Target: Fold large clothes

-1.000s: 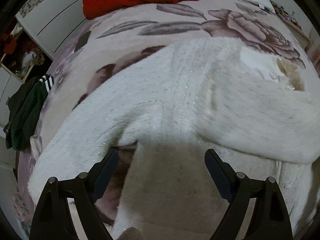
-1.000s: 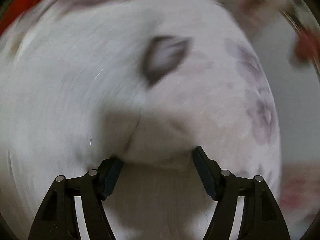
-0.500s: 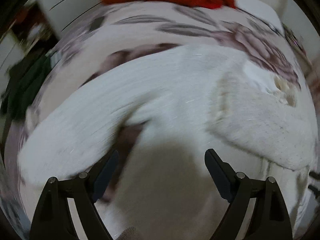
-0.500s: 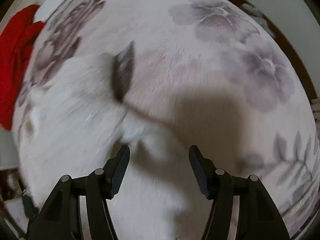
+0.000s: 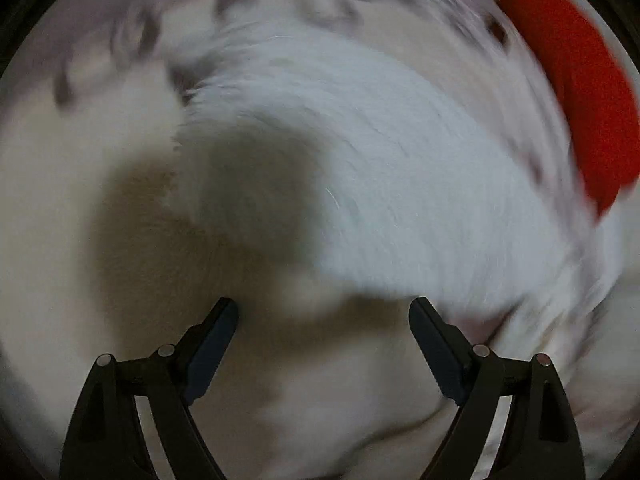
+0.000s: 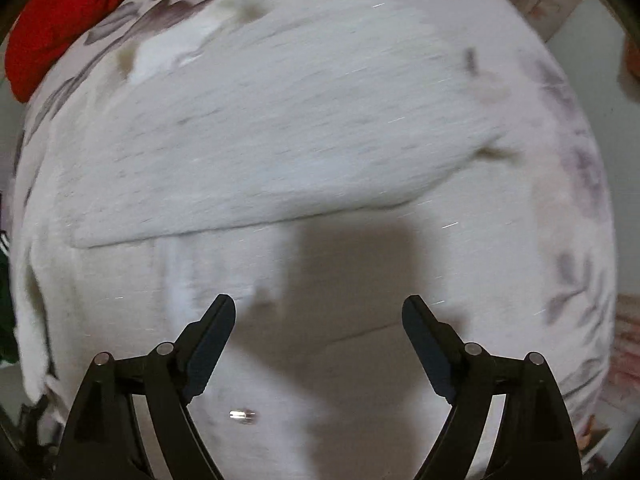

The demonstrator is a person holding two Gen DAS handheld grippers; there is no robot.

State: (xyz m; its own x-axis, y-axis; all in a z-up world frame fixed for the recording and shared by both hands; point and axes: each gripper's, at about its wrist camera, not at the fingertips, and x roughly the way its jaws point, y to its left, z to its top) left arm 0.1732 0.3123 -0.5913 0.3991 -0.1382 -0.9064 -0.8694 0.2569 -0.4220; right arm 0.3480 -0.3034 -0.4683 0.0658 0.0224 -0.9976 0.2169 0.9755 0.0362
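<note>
From my right view, a red garment [image 6: 52,20] lies bunched at eleven o'clock on the floral bedspread [image 6: 576,168]. At nine o'clock, something dark green [image 6: 6,296] with white stripes sits at the bed's edge.

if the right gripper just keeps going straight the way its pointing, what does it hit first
Most likely the white sweater spread on the floral blanket. The right gripper points down at it with its jaws open, just opened wider and nothing between them. Its line meets the shadowed fabric just below the folded-over sleeve; how far off is unclear.
</note>
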